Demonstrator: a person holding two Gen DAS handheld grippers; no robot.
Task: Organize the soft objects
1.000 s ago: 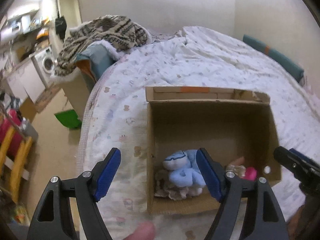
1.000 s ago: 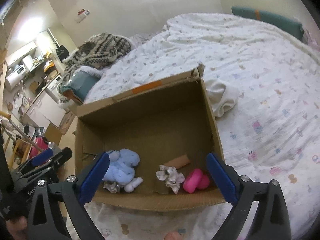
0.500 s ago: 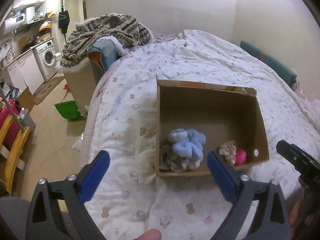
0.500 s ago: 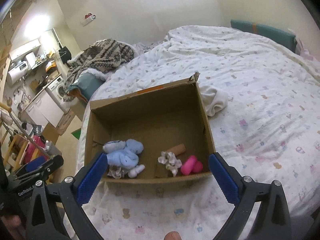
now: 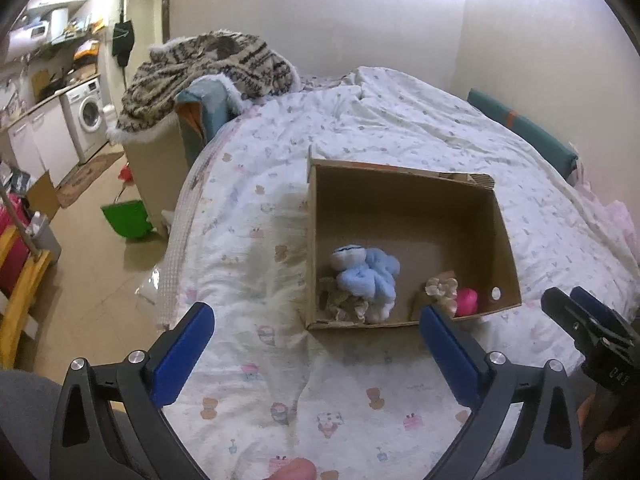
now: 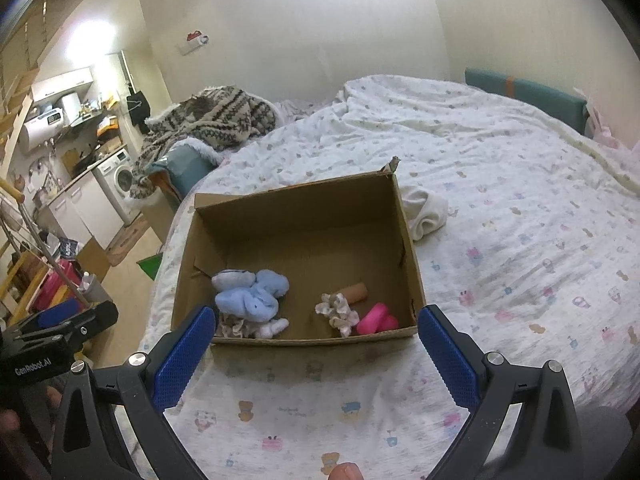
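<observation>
well short of the cardboard box (image 6: pixel 412 276) rim, both claws wide, empty

Ahead of your jaws, the bed (image 6: pixel 520 184) spreads under a white printed quilt (image 5: pixel 280 360). A cardboard box (image 6: pixel 412 264) sits directly on it, just beyond your fingertips. Beside the box's right wall, past your right jaw, a white cloth (image 6: pixel 426 216) lies bunched on the quilt.

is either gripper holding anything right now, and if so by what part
Nothing is held. The left gripper and the right gripper both hang open over the patterned bedspread, short of the brown cardboard box.
</observation>
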